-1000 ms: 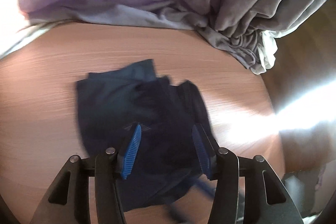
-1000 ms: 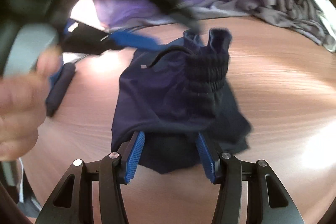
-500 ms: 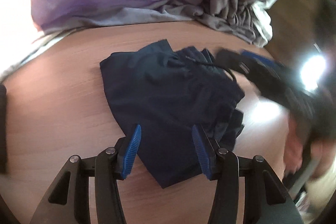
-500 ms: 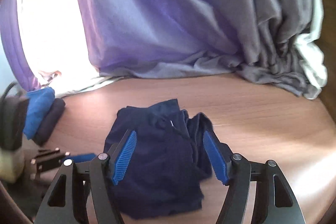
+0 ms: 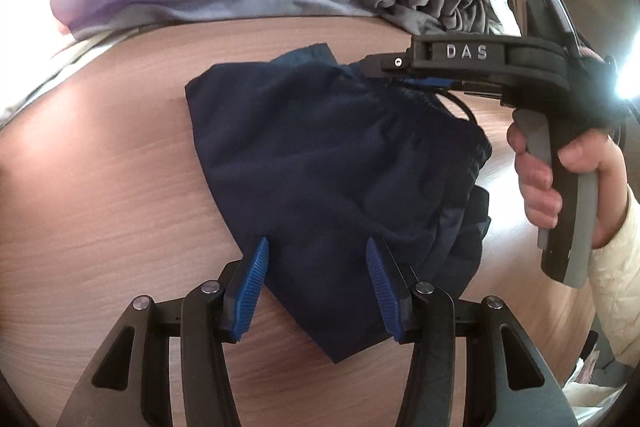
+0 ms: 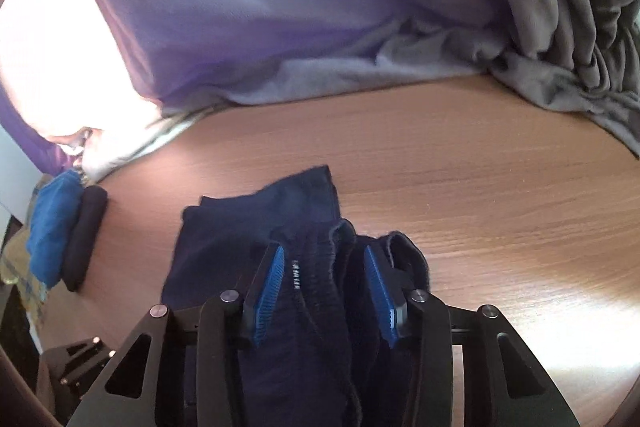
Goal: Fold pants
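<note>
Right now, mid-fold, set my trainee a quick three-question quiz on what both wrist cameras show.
1. True or false: the navy pants lie flat and fully spread out on the wooden table.
2. Which part of the pants sits between the pads of the right gripper? A) a leg hem B) the gathered elastic waistband C) nothing
3. Fill in: beyond the pants, a ______ and grey cloth is heaped along the table's far edge.

Key: 1 false, they are bunched and partly folded. 2 B, with the jaws closing around it. 3 purple.
</note>
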